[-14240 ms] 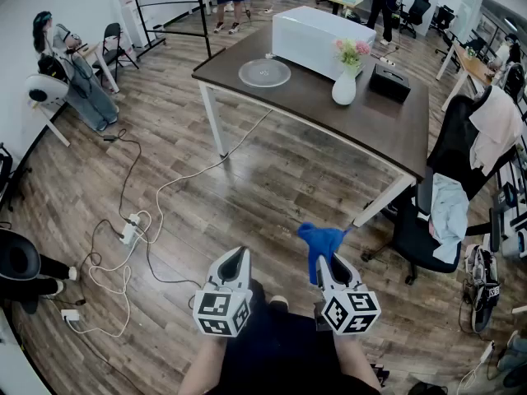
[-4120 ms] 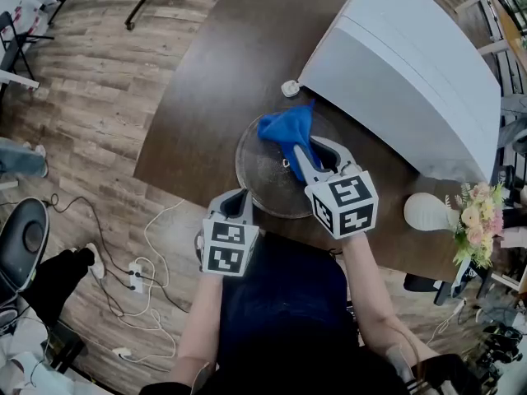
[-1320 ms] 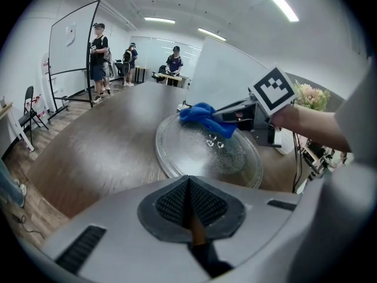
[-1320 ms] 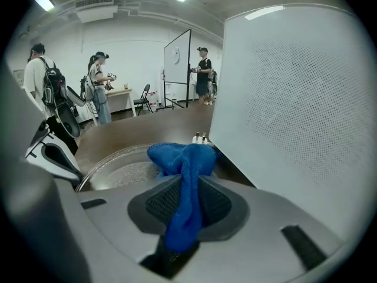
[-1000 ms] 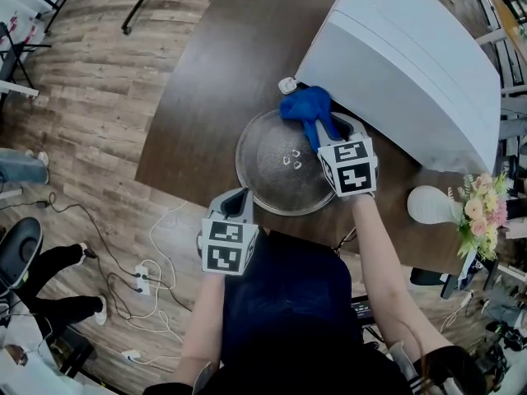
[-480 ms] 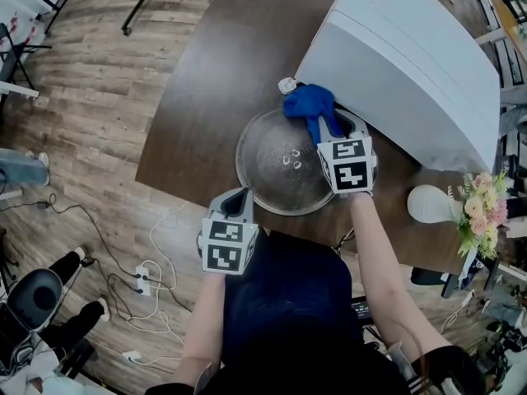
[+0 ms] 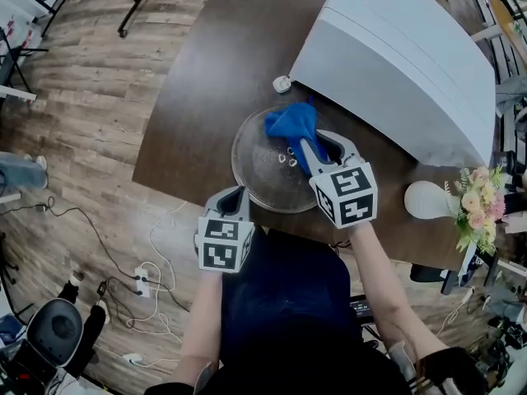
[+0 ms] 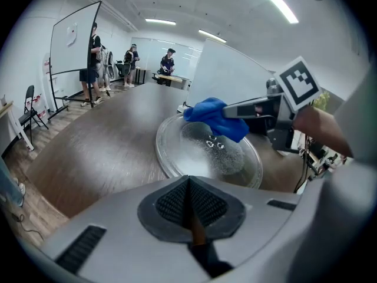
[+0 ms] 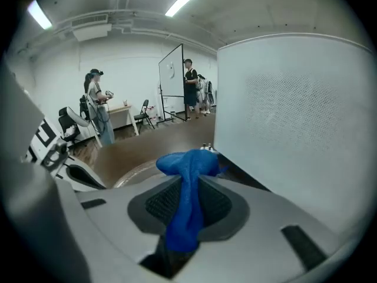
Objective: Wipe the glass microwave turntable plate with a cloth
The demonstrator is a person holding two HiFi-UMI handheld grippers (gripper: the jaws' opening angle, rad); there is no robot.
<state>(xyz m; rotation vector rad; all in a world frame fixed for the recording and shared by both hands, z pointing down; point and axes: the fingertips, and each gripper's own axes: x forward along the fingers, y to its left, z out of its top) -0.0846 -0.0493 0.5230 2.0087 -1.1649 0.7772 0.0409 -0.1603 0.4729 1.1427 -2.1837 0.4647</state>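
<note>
**Blue cloth on the far half of the plate, right claw clamped on it**

The glass turntable plate [image 7: 255, 169] lies flat on the dark counter [image 7: 210, 81], close to its near edge and just in front of the white microwave [image 7: 395, 56]. Three small raised marks show at its centre.

The blue cloth [image 7: 288, 124] is bunched over the plate's far-right part, from about the centre out to the far rim. My right claw [image 7: 317, 148] comes in over the plate from the near right. Its jaws are pinched tight on a twisted tail of the cloth. In the right gripper view the fabric runs up between the two pads and balloons out past the tips.

My left claw [image 7: 234, 196] is at the counter's near edge, just beside the plate's near-left rim. Its jaws are pressed together with nothing between them. From its own view the plate sits ahead of the tips, and I can't tell whether they touch the glass.

A small white object [image 7: 282, 84] sits on the counter beyond the plate, by the microwave's left corner. To the right stands a white vase [image 7: 423, 200] with pink and cream flowers [image 7: 478, 212]. To the left, the wooden floor [image 7: 74, 122] carries loose cables [image 7: 144, 278]. Several people stand well off by a whiteboard [image 8: 73, 40].
</note>
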